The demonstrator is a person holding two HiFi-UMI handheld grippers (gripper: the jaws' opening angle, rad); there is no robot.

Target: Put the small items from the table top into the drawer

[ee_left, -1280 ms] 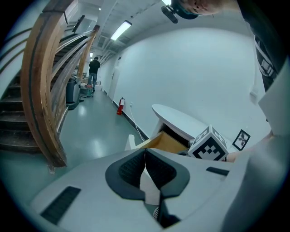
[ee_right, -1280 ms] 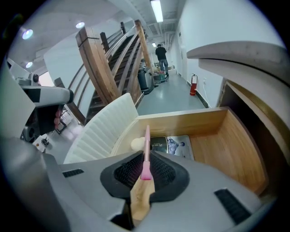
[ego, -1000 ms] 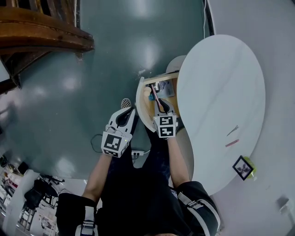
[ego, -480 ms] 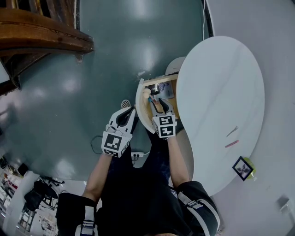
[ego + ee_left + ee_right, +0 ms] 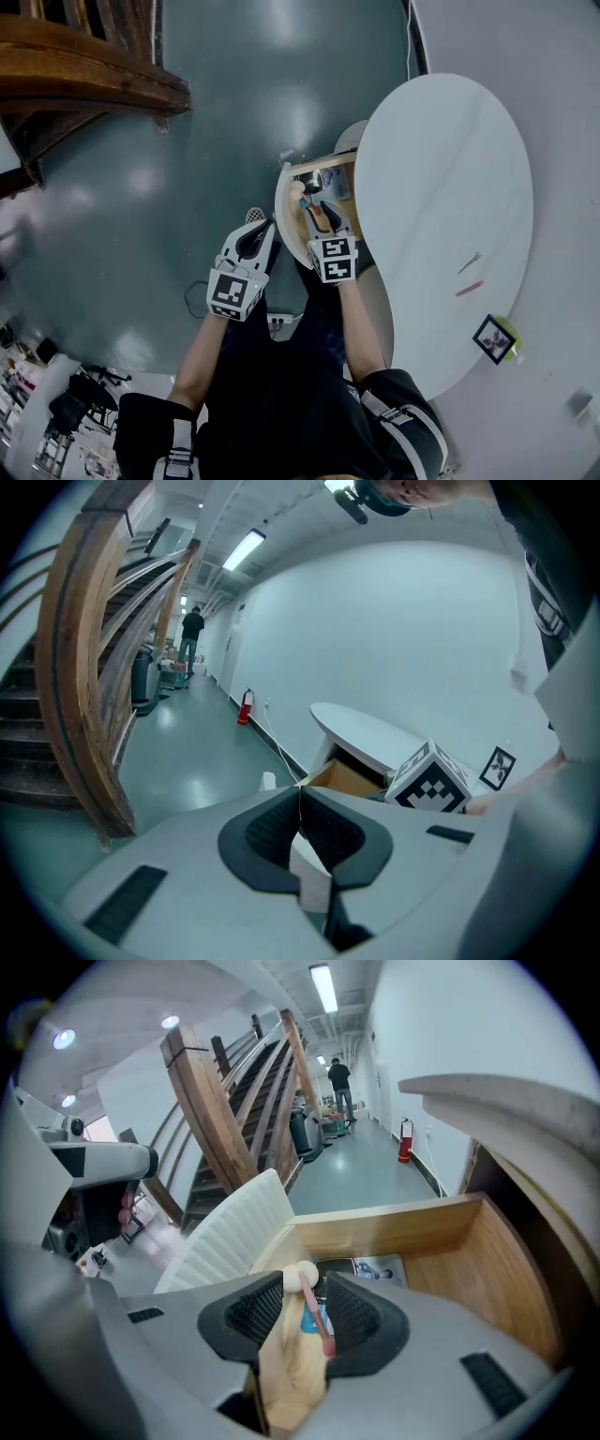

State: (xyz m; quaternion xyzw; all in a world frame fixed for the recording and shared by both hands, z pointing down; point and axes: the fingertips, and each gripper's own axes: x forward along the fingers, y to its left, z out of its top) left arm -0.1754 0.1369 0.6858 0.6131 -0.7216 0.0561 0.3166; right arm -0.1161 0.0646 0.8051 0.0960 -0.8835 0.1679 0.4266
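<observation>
The right gripper (image 5: 305,1286) has just been opening its jaws. They stand apart over the open wooden drawer (image 5: 394,1227), and the thin pink stick with a red tip (image 5: 317,1321) lies loose in the gap, with neither pad pressing on it. It rests against a pale wooden piece with a rounded end (image 5: 291,1358), so this item looks delivered, and the hand can lift clear without dragging it.

The left gripper (image 5: 300,794) hangs beside the drawer front, its jaws closed together on nothing.

A second ago the head view showed the stick jutting up from the right gripper's tips across the drawer. That line is gone now, and the gripper sits at much the same spot.

Further into the drawer lies a dark printed card (image 5: 361,1267). Beyond it, on the white oval table top (image 5: 450,187), a second pink stick (image 5: 470,289) and a thin grey stick (image 5: 472,264) lie near each other, with a small black-framed picture (image 5: 494,339) closer to the edge. Those are probably what is left to fetch.
</observation>
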